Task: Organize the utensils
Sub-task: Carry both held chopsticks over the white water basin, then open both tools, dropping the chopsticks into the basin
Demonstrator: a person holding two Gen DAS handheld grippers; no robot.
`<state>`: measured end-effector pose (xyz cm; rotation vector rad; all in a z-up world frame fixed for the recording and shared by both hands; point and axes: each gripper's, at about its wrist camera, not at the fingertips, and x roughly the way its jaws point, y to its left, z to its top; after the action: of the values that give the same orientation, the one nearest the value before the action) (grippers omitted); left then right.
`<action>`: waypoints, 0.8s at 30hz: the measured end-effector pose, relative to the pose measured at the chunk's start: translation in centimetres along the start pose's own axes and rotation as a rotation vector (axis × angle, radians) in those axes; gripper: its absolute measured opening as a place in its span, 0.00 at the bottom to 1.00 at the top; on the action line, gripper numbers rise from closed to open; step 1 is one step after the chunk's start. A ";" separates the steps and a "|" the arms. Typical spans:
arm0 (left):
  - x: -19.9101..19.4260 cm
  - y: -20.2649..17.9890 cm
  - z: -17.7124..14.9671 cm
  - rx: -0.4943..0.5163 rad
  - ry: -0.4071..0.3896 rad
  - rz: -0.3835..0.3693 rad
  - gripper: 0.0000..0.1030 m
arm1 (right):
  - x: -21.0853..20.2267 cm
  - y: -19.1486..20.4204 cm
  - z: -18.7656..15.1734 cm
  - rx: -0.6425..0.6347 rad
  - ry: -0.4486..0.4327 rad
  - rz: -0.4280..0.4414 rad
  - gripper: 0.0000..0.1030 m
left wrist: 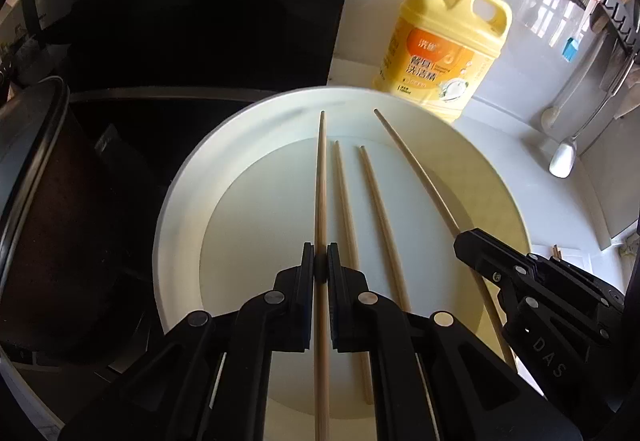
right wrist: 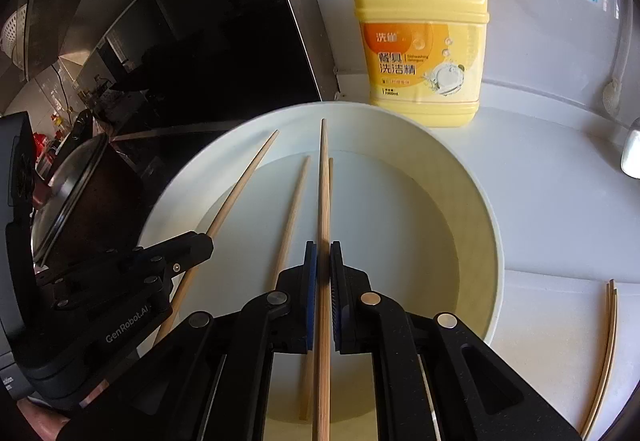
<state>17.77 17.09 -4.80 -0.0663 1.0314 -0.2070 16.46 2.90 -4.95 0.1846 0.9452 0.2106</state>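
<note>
Four slender pale-wood chopsticks are showing over the wide white round plastic basin [left wrist: 180, 201], and two of them are being held, one in each tool. The left gripper [left wrist: 321, 273] is pinching its chopstick [left wrist: 321, 169] with the jaws drawn narrow around the shaft, the stick running straight ahead between the fingers with its tip reaching toward the basin's far rim. The right gripper [right wrist: 323, 273] is clamping a second chopstick [right wrist: 323, 193] in the same way, jaws nearly closed on the wood. The other two chopsticks [left wrist: 370, 209] are lying loose on the basin floor, side by side between the two held ones. A further small bundle of chopsticks [right wrist: 606, 353] is resting on the white counter [right wrist: 540, 201], outside the basin to the right.

The step in hand looks like the pickup: both sticks are gripped but not yet carried anywhere. The next move probably calls for lifting both clear of the rim without tilting them, then bringing them to join the counter bundle, though the intended destination cannot be told.

Beyond the basin a yellow pump-top detergent jug [right wrist: 424, 41] is standing, with a dark lidded pot [right wrist: 68, 201] to the left.
</note>
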 end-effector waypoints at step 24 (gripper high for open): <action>4.1 0.7 -0.5 -0.025 0.149 0.050 0.07 | 4.6 -1.4 -0.3 0.044 0.181 -0.017 0.06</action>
<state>19.47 16.99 -8.61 -0.0480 1.1834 -0.1553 18.94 2.77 -9.06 0.2000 1.1311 0.1928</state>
